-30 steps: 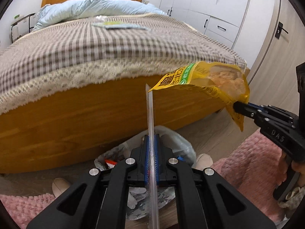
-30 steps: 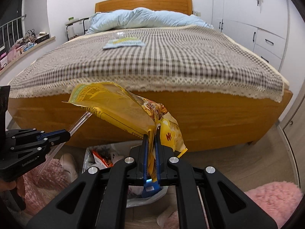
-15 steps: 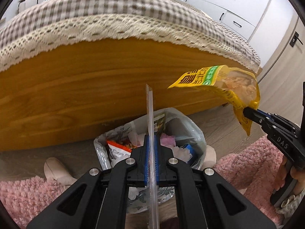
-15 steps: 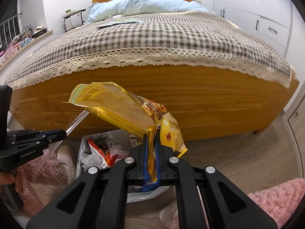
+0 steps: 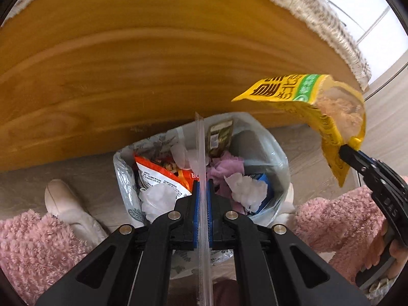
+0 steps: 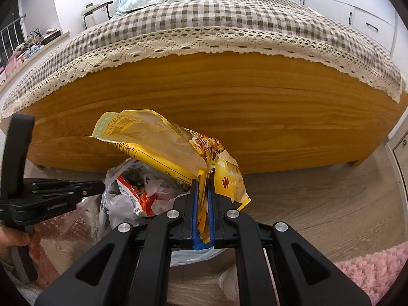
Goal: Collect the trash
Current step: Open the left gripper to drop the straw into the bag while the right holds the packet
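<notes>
Trash is in both hands here. In the left wrist view, the left tongs (image 5: 202, 191) are clamped on a clear plastic strip (image 5: 201, 153) that stands straight up between the blue pads. Directly beyond and below their tips sits the bin bag (image 5: 276, 153), open and already holding an orange wrapper (image 5: 163, 176), white tissue (image 5: 246, 191) and pink scraps, with the wooden bed frame (image 5: 153, 63) behind it. Off to the right of these tongs, well apart from the strip, the right tongs (image 5: 344, 150) pinch the lower edge of a yellow snack packet (image 5: 318, 104), which hangs in the air right of the bag's rim rather than over its mouth.

In the right wrist view, the right tongs (image 6: 202, 191) are closed on that yellow snack packet (image 6: 165, 142); it fans out up and to the left of the tips. The bin bag (image 6: 119, 201) lies below and left of them, and the left tongs (image 6: 98, 186) reach in from the left at its near edge.

To finish the drop well, I judge each piece should be carried fully over the bag's mouth and lowered close to the heap before the tongs part. The packet is light and broad, so releasing it high risks it drifting onto the floor; the stiff strip may tip out over the rim unless angled down into the bag first.
</notes>
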A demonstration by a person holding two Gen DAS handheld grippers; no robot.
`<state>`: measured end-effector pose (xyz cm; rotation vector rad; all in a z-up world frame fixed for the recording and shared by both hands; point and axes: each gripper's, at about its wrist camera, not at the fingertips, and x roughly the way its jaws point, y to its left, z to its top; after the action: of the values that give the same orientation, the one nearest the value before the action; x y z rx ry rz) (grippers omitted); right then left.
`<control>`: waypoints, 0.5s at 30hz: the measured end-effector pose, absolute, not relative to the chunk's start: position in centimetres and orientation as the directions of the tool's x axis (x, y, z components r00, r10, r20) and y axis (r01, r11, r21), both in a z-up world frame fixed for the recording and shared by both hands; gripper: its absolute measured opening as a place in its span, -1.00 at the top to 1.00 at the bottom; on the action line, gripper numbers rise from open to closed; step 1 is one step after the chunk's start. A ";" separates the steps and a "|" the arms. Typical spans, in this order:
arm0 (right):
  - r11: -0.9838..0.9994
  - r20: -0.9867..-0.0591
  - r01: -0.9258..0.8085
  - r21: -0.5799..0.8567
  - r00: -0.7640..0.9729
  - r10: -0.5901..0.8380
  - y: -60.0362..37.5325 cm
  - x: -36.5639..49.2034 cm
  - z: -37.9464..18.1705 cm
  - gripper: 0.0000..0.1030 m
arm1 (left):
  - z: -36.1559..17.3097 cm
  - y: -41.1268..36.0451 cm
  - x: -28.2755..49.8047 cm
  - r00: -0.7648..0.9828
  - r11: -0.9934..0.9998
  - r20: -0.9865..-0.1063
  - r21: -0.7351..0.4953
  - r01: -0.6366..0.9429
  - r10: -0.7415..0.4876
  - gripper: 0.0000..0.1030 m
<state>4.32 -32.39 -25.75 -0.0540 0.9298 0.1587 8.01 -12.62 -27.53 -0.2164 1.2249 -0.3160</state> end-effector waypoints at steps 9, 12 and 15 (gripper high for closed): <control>0.987 -0.815 -0.161 0.014 0.570 0.104 -32.4 4.5 -26.1 0.87 | -28.9 -13.2 8.7 0.249 0.931 -0.898 -0.345 0.117 -0.363 0.89; 0.987 -0.817 -0.160 0.009 0.567 0.100 -32.3 4.5 -26.2 0.87 | -28.7 -12.8 8.7 0.253 0.934 -0.899 -0.343 0.100 -0.357 0.45; 0.987 -0.820 -0.161 0.004 0.564 0.096 -32.3 4.6 -26.3 0.87 | -28.4 -12.2 8.6 0.270 0.936 -0.896 -0.343 0.083 -0.353 0.11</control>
<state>4.56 -32.32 -26.34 -0.0743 0.9594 0.1513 8.63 -12.24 -28.43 -0.2470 1.2666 -0.2977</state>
